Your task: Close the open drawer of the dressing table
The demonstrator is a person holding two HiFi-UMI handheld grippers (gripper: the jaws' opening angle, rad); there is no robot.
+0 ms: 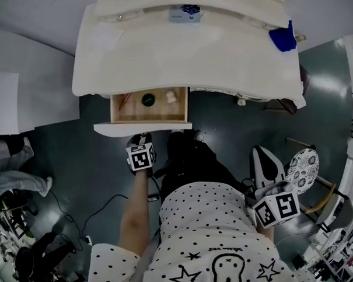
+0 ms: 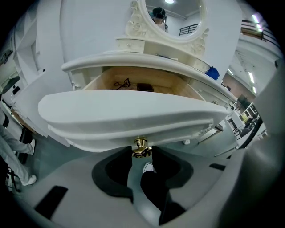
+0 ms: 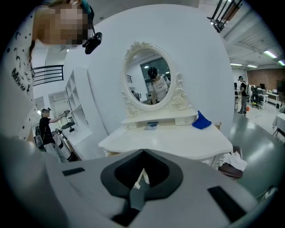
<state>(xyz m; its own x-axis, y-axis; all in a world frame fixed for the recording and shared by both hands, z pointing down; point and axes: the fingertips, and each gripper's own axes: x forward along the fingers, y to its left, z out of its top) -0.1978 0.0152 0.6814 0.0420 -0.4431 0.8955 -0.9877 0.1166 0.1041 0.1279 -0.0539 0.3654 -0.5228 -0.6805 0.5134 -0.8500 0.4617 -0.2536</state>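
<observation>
Table [image 1: 190,55]: drawer [image 1: 149,106] before left hand-held gripper [image 1: 142,138]

Dressing table [image 1: 161,56] is smooth white gloss paint, drawer [image 1: 134,113] inside bare matt wood, knob [image 2: 140,144] shiny brass-coloured metal.

Looks like a large studio or lab hall, not a home: white dressing table [image 3: 178,140] with oval mirror [image 3: 149,78] against a bare white partition [image 3: 213,75], polished dark floor [image 1: 78,165] with loose cables [image 1: 112,199], ceiling strip lights [image 3: 269,54], cluttered racks [image 1: 339,250], people [image 3: 242,91] standing at the far end.
</observation>
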